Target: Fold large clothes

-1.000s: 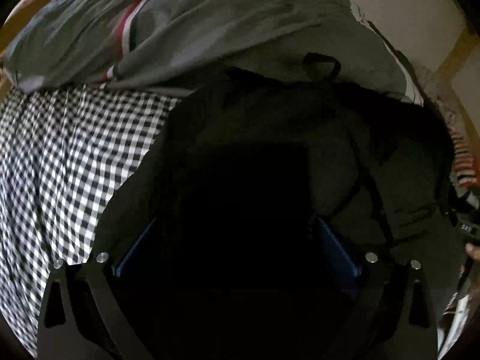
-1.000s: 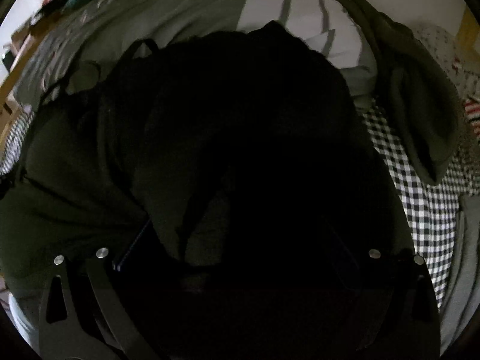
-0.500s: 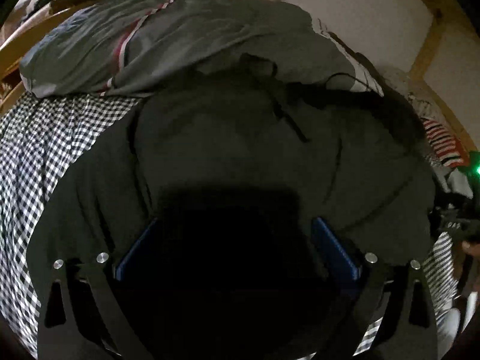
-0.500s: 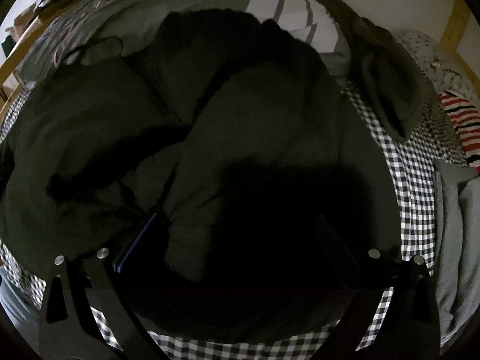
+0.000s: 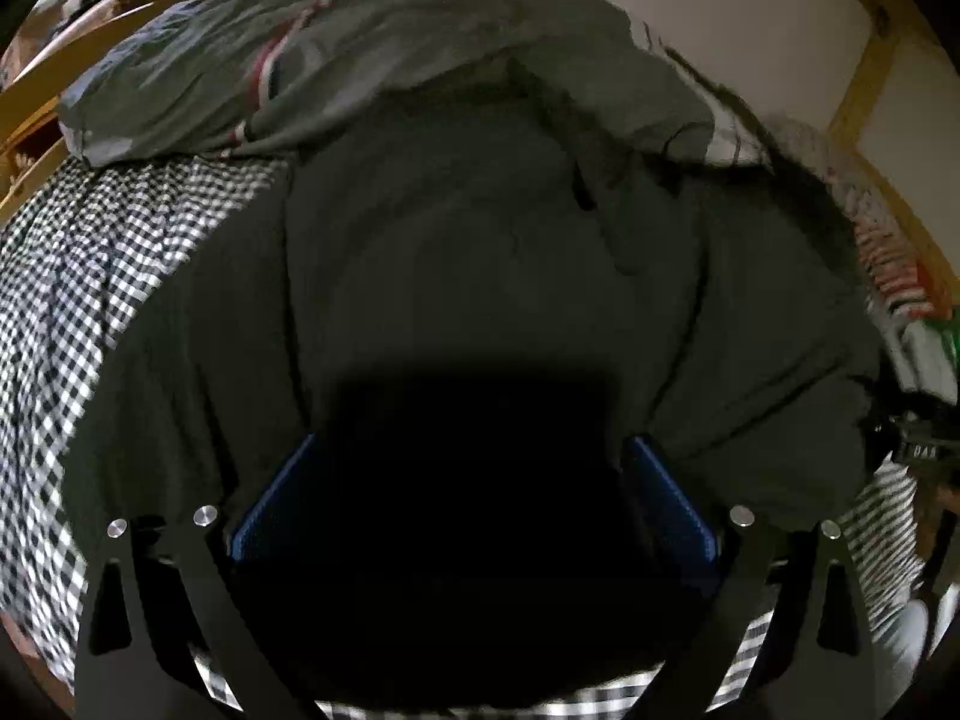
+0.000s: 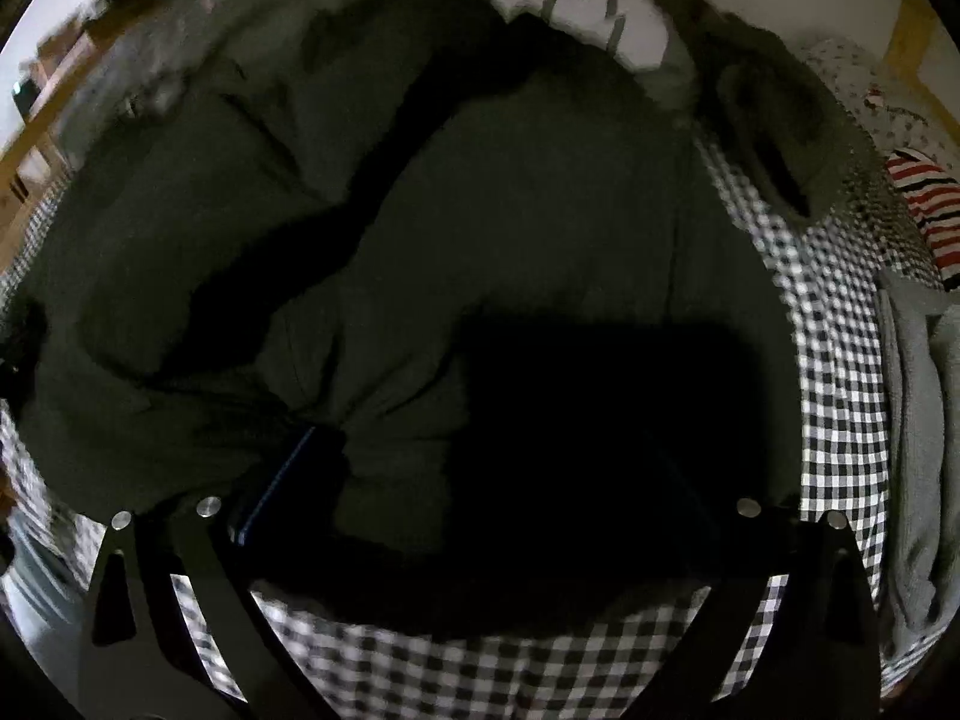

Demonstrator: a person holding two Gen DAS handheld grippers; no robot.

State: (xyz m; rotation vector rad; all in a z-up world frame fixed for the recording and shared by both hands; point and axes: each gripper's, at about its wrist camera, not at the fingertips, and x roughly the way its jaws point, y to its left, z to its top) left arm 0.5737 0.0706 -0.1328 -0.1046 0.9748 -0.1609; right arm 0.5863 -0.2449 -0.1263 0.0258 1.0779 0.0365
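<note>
Both grippers have pulled back, so more checked bedsheet [image 6: 840,420] shows vs. 1 s ago. Dark green garment [image 5: 480,252] lies spread on the bed. Left gripper [image 5: 474,480] jaws stand apart, cloth between them; grip unclear. Right gripper [image 6: 474,480] too dark to tell. Bare sheet at garment's left, right & near edges; grey bedding [image 5: 336,60] crowds far edge.

Checked bedsheet [image 6: 834,396], dark garment [image 6: 540,228], grey duvet [image 5: 360,60]
</note>
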